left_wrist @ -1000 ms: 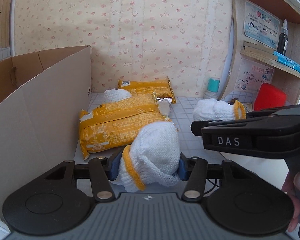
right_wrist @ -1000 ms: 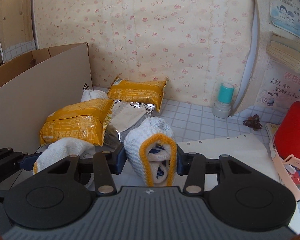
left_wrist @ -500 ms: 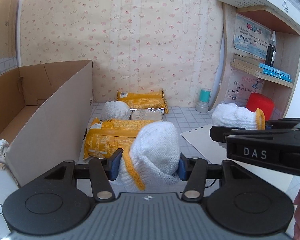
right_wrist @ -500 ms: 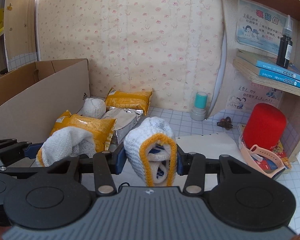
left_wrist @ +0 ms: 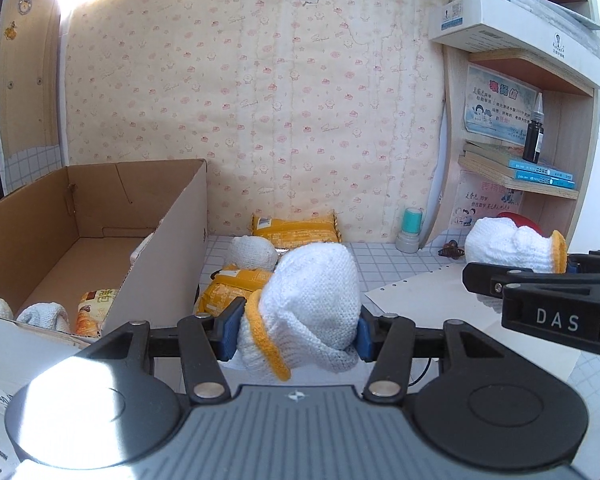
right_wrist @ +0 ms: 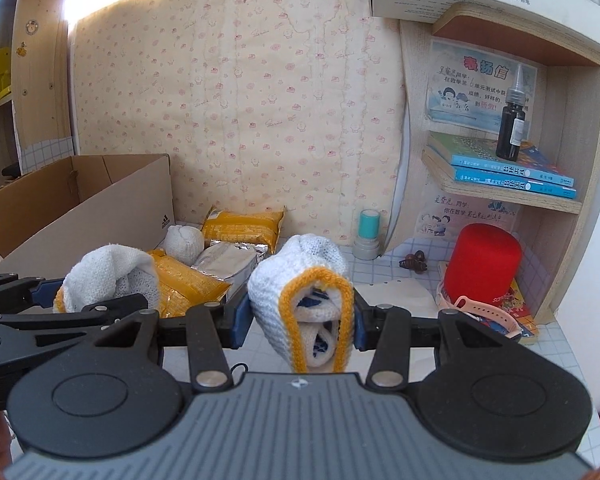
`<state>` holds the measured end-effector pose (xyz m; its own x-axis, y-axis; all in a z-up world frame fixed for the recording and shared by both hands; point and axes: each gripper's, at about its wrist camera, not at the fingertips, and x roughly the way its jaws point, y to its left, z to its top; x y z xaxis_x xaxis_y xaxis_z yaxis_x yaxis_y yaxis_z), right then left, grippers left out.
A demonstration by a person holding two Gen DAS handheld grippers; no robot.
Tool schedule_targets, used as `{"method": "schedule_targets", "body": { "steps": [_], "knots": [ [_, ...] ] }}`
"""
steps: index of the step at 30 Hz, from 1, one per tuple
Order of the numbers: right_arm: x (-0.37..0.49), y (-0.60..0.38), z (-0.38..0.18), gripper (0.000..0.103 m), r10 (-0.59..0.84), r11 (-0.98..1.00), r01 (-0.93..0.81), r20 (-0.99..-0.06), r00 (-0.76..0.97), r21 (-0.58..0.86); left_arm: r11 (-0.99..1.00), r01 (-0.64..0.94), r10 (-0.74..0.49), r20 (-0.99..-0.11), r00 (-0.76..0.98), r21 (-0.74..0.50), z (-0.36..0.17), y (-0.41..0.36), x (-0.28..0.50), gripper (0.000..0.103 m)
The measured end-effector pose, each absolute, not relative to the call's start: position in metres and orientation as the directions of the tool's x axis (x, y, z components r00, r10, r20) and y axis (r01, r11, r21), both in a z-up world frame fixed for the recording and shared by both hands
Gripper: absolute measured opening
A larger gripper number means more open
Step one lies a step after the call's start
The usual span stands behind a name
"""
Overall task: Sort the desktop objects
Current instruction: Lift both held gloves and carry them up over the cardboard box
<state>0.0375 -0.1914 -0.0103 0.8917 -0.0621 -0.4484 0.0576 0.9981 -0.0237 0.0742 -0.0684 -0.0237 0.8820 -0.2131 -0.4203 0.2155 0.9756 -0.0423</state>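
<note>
My left gripper (left_wrist: 296, 332) is shut on a rolled white glove with a yellow cuff (left_wrist: 312, 300), held above the desk to the right of the open cardboard box (left_wrist: 156, 248). My right gripper (right_wrist: 298, 326) is shut on a second white glove with a yellow cuff (right_wrist: 304, 280), held up over the desk. Each gripper's glove shows in the other view, the right one (left_wrist: 512, 248) and the left one (right_wrist: 108, 276). The box holds white gloves (left_wrist: 44, 314) and a snack packet (left_wrist: 94, 308).
On the tiled desk lie yellow snack bags (right_wrist: 242, 226), a silver packet (right_wrist: 226, 258), a rolled white glove (right_wrist: 184, 240) and a white sheet (left_wrist: 428, 300). A teal stamp (right_wrist: 367, 236), red cylinder (right_wrist: 486, 266) and a shelf with books and a black bottle (right_wrist: 510, 132) stand at the right.
Both grippers have risen and drawn back with their gloves. The box's inside has come into the left wrist view.
</note>
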Motion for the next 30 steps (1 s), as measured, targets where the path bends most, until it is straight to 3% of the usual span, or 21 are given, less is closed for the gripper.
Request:
{"method": "schedule_targets", "body": {
  "steps": [30],
  "knots": [
    [-0.002, -0.160, 0.021, 0.047, 0.002, 0.999, -0.016, -0.364, 0.931, -0.035, 0.993, 0.117, -0.116, -0.294, 0.949, -0.015, 0.024, -0.027, 0.031, 0.056]
  ]
}}
